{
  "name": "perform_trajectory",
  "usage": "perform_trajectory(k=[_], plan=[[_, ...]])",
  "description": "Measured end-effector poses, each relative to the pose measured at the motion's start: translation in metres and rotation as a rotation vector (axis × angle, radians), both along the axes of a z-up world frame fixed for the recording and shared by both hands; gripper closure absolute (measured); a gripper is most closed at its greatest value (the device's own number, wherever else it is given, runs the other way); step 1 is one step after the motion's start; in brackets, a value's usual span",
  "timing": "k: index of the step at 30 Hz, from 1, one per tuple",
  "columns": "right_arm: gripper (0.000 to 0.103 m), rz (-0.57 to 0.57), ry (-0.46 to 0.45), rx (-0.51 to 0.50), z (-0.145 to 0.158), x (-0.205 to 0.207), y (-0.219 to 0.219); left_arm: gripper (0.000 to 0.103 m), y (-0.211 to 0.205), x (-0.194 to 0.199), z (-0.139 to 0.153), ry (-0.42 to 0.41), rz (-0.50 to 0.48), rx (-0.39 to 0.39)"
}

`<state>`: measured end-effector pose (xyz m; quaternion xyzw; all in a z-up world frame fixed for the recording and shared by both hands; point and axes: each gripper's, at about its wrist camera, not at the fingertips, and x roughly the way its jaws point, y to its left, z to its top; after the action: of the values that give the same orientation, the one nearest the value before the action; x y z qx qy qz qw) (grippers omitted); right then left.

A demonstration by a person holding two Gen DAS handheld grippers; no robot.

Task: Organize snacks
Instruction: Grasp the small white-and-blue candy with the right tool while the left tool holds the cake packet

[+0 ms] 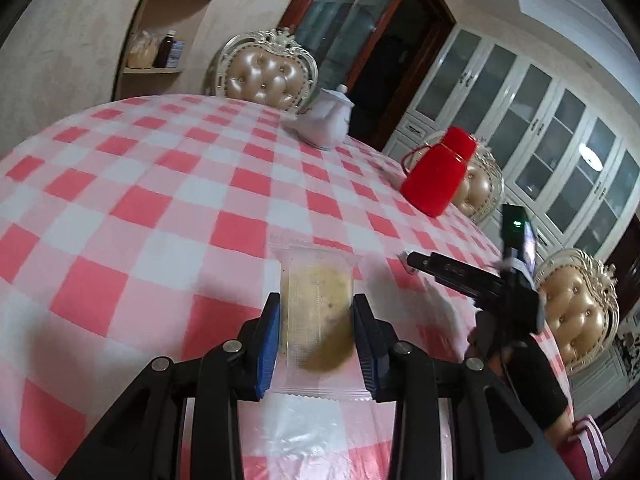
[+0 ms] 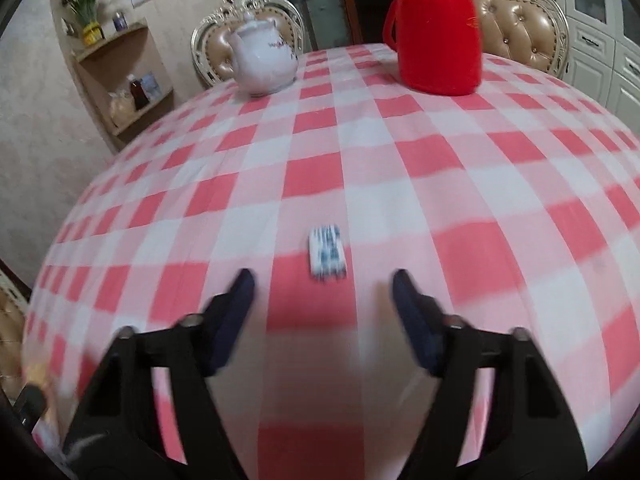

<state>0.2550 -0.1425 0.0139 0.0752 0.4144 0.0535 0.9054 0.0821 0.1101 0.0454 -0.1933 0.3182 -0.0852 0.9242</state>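
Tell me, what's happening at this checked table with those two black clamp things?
A person is sorting snacks with a handheld gripper in each hand. The left gripper is shut on a clear-wrapped pastry, held above the red-and-white tablecloth. The right gripper is open, with nothing between its pads, pointing toward a small blue-and-white packet that lies on the cloth. A white teapot and a red thermos stand at the far side.

The print on the small blue-and-white packet (image 2: 327, 255) was smeared past reading by blur, and the red flask's (image 2: 438, 28) top was cut off by the frame's edge.
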Motion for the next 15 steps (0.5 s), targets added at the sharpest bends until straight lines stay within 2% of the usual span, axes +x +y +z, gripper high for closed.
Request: perform_trajectory(k=[3,5,7,15], plan=[[0.056,0.002,0.034,-0.031,-0.004,0.014,0.006,0.067,0.001,0.003,0.001,-0.002,0.000,-0.002],[0.079,-0.011,0.041,-0.069,-0.004,0.012,0.009,0.067,0.001,0.005,0.000,0.003,-0.004,-0.004],[0.080,0.007,0.037,-0.041,-0.003,-0.005,0.009,0.067,0.001,0.006,0.000,0.003,-0.005,0.000],[0.080,0.103,-0.079,0.044,0.025,-0.132,0.012,0.067,-0.003,0.006,-0.002,0.006,-0.020,0.010]])
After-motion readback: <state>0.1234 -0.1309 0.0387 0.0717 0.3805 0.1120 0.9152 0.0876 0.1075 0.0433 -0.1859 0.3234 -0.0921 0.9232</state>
